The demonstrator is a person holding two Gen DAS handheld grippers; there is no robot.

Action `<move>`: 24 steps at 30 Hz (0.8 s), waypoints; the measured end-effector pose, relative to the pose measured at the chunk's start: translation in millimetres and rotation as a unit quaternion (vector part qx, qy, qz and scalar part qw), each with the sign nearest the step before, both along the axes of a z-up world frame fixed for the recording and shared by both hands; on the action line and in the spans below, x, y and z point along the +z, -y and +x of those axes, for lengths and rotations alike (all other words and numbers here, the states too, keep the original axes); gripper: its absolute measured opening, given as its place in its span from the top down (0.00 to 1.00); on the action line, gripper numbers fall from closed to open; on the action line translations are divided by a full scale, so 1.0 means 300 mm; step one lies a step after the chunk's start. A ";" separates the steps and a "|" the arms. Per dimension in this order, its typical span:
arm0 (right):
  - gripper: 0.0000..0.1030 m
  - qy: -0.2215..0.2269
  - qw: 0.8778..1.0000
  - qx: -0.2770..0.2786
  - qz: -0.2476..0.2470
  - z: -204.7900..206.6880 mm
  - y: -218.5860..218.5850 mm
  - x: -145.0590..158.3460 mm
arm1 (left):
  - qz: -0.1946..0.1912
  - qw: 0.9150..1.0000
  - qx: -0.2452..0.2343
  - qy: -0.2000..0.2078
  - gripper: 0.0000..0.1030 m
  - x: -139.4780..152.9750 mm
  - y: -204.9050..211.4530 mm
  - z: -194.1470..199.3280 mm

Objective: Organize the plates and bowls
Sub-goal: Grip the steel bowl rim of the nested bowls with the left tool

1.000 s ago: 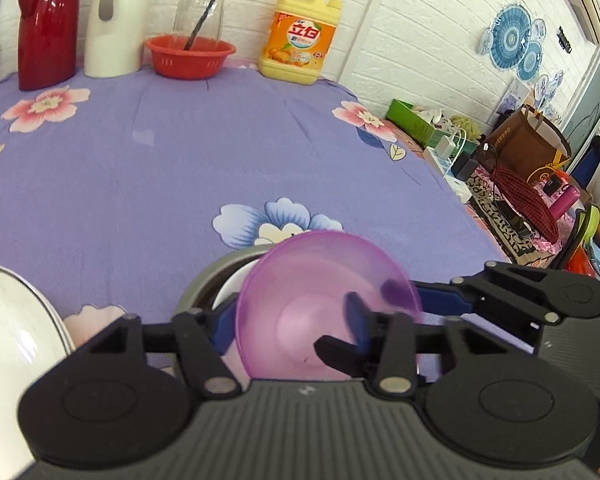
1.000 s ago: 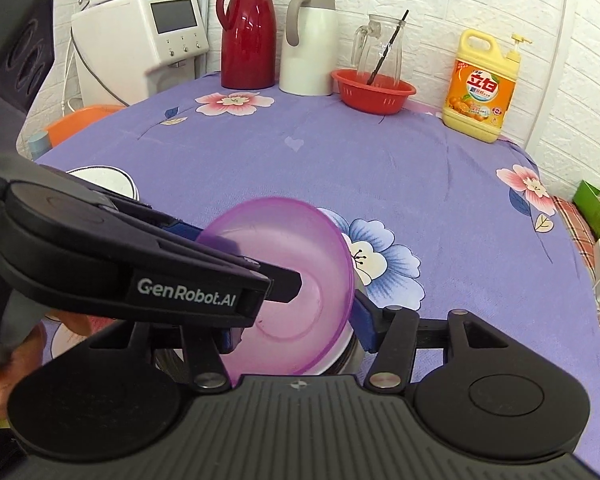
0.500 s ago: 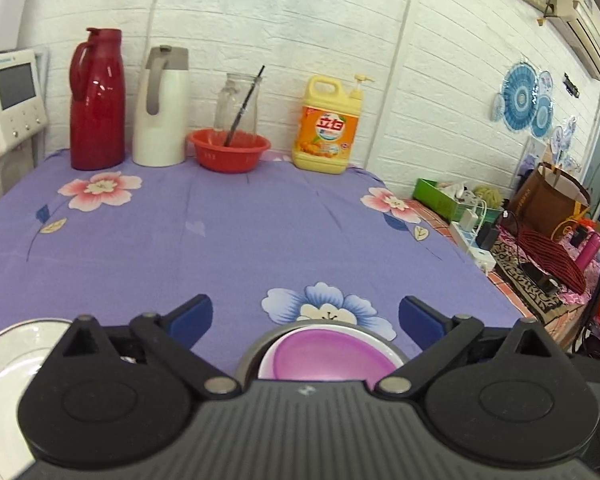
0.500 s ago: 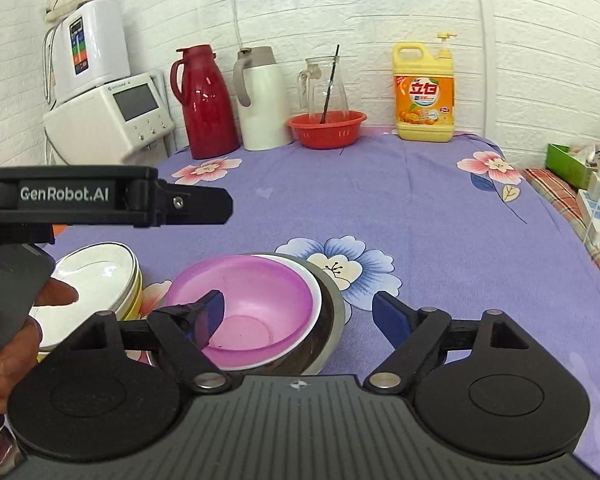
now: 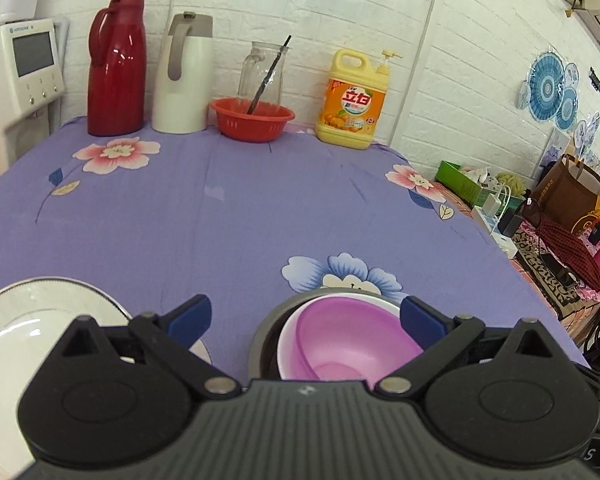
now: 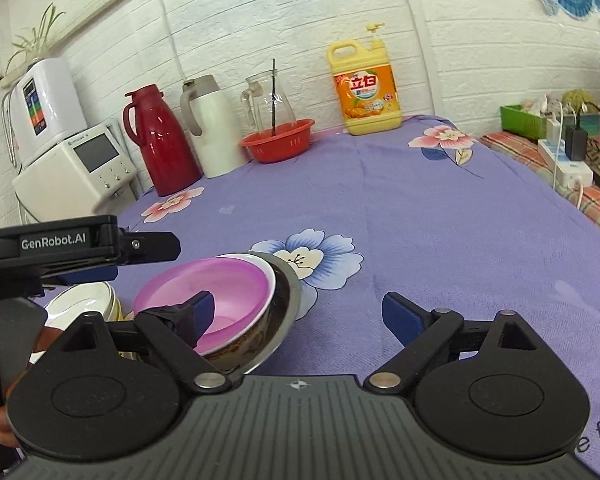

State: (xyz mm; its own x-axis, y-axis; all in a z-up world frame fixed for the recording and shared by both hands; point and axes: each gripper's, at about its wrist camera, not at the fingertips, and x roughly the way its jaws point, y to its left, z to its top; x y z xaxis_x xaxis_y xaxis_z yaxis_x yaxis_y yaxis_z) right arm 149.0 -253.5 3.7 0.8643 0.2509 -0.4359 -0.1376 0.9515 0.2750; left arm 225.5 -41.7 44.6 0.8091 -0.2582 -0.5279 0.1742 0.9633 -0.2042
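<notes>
Purple plastic sits nearest me: the purple bowl (image 5: 340, 344) is nested inside a white bowl (image 6: 269, 276), and both rest in a metal bowl (image 6: 290, 292) on the lilac flowered surface (image 5: 228, 216). My left claw (image 5: 304, 316) hangs just above and behind this stack with its blue pads spread wide, holding nothing. My right claw (image 6: 296, 312) is likewise wide apart and empty; its left pad shows in front of the purple bowl's rim, though I cannot tell whether it touches. I judge the bowl-nesting step done, with both claws free of it. To the left of the bowls lies the stack of white plates (image 5: 40, 320), seen in the right view as several rims piled together just beside the metal bowl. The next move, I think, is to check whether any dish remains loose; none shows here, so it may only call for squaring the two stacks side by side without tipping the tilted metal bowl. Further back, against the wall, stand a red flask (image 5: 116, 68), a white flask (image 5: 186, 76), a red basket (image 5: 254, 118) with a glass jug (image 5: 262, 68), and a yellow detergent bottle (image 5: 354, 100).
</notes>
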 end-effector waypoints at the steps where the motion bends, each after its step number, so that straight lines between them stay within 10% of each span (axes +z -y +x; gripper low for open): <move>1: 0.00 -0.002 1.000 0.000 0.001 0.004 0.000 -0.004 | 0.001 1.000 0.001 -0.002 0.03 -0.002 0.001 0.004; 14: 0.00 -0.017 1.000 0.014 0.012 0.049 -0.014 -0.020 | 0.011 1.000 0.007 -0.024 0.02 -0.021 -0.010 0.054; 24: 0.00 -0.037 0.998 0.046 -0.021 0.115 -0.082 -0.032 | 0.015 0.993 -0.078 -0.092 0.02 -0.051 -0.044 0.138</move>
State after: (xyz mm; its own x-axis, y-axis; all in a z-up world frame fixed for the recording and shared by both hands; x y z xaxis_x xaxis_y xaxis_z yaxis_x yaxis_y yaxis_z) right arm 183.5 -229.0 -5.9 0.8038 0.3078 -0.5091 -0.2055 0.9467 0.2479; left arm 266.8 -28.6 29.3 0.6495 -0.3555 -0.6721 0.2845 0.9334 -0.2187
